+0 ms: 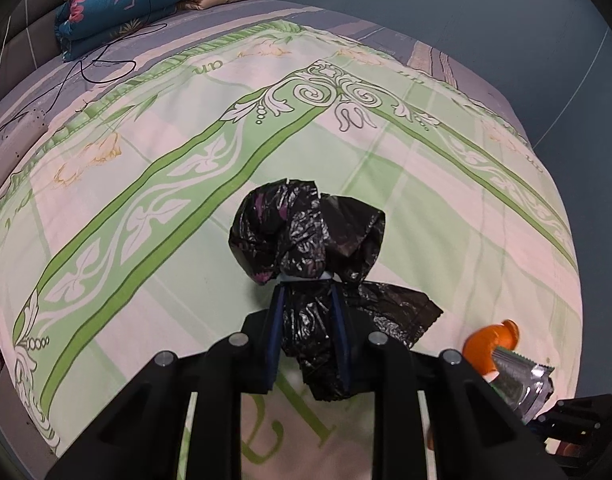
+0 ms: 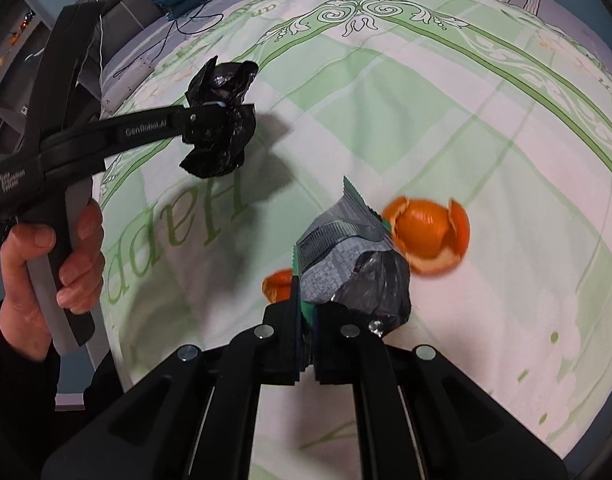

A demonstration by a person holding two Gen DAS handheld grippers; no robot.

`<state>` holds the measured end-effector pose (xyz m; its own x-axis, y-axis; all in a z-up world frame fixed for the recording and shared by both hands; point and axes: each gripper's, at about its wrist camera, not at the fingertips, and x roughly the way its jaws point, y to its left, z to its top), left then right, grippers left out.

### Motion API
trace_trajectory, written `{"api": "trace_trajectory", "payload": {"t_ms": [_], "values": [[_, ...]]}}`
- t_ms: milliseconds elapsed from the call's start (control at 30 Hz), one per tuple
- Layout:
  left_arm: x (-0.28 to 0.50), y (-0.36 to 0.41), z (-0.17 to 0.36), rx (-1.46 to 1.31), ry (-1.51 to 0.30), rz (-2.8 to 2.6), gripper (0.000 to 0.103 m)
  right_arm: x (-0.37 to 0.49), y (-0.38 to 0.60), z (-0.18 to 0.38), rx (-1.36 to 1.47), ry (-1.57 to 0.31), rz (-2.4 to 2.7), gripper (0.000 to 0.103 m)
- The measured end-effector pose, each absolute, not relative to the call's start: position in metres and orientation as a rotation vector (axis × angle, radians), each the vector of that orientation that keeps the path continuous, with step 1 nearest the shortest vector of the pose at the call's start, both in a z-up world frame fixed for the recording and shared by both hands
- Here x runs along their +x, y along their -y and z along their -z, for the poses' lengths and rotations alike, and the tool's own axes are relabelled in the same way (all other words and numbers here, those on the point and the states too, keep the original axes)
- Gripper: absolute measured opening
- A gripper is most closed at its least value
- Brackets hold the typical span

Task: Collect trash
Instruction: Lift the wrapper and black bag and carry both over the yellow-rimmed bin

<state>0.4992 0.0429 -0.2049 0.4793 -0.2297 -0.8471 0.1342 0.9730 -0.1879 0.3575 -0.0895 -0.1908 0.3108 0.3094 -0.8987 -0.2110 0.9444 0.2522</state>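
While our left gripper (image 1: 308, 280) clenches a crumpled black trash bag (image 1: 306, 236) held up over the green-patterned bedspread (image 1: 154, 168), our right gripper (image 2: 306, 312) pinches a silver snack wrapper (image 2: 338, 240) (bunched with some black plastic) near the bed's near edge. A large orange peel (image 2: 430, 236) lies just right of the wrapper, a smaller piece (image 2: 278, 284) to its left.

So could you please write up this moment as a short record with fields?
surface: bed with green-patterned sheet
left hand-held gripper: shut on crumpled black plastic bag, held above the sheet
right hand-held gripper: shut on silver snack wrapper
loose trash: large orange peel beside the wrapper; smaller peel piece left of the fingers
background: folded quilts, black cable
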Motion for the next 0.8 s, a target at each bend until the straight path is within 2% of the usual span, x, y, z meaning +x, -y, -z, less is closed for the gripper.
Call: {"api": "trace_trajectory", "payload": {"t_ms": [367,800], "values": [[0.446,-0.031,0.155,-0.112,-0.994,0.241,0.021,0.294,0.109,0.163,0.144,-1.169,-0.376,0.003],[0.373,-0.005,0.094,-0.11,-0.888,0.331,0.021,0.222,0.161,0.084,0.144,-1.004,-0.28,0.003]]}}
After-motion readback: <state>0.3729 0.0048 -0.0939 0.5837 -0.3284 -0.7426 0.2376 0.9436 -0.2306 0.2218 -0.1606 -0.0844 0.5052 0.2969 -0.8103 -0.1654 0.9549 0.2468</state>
